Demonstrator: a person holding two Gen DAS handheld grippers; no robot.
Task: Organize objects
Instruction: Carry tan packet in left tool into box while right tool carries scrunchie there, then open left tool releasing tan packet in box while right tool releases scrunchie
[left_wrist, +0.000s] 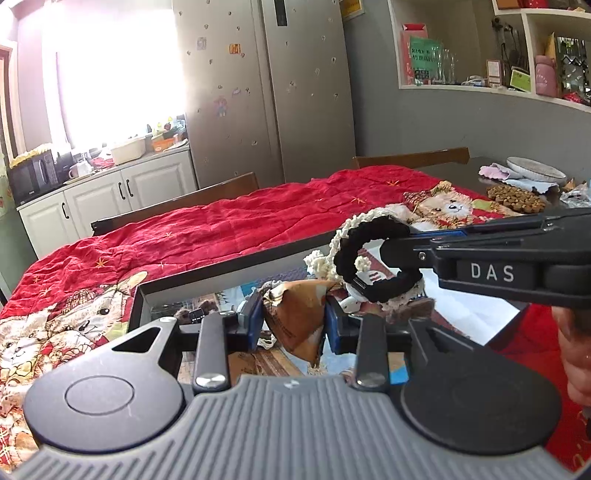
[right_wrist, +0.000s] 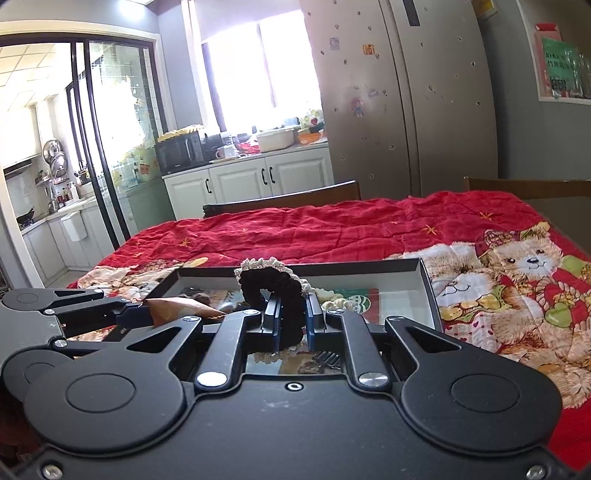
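On the worktop (right_wrist: 561, 218) lies a big red blanket with teddy bears (right_wrist: 332, 229), and on the blanket sits a shallow box (right_wrist: 424, 275) with dark walls and a pale inside. It is right under both my tongs. The box already has a few small things in it, but they are too mixed up for me to tell them apart.

My left tongs (left_wrist: 293, 321) are clenched on a brown paper packet (left_wrist: 299, 317). It has a pointy folded shape, and its tip hangs down between the blue pads. It hangs just above the near part of the box.

My right tongs (right_wrist: 293, 321) are clenched on a black hair tie with a cream lace edge (right_wrist: 275, 286). The soft ring stands up past the tips. From the left camera I see it hanging over the middle of the box, close to the packet but not touching it.

I think the step now is to set both things down inside the box. To do it well, I should bring each one low before I let go, so nothing bounces out. The packet is light and could tip, so I want its flat side down on a bare spot. The hair tie is floppy and may catch on a pad, so I should open wide and pull back gently. I must keep the two tongs apart so they do not bump.
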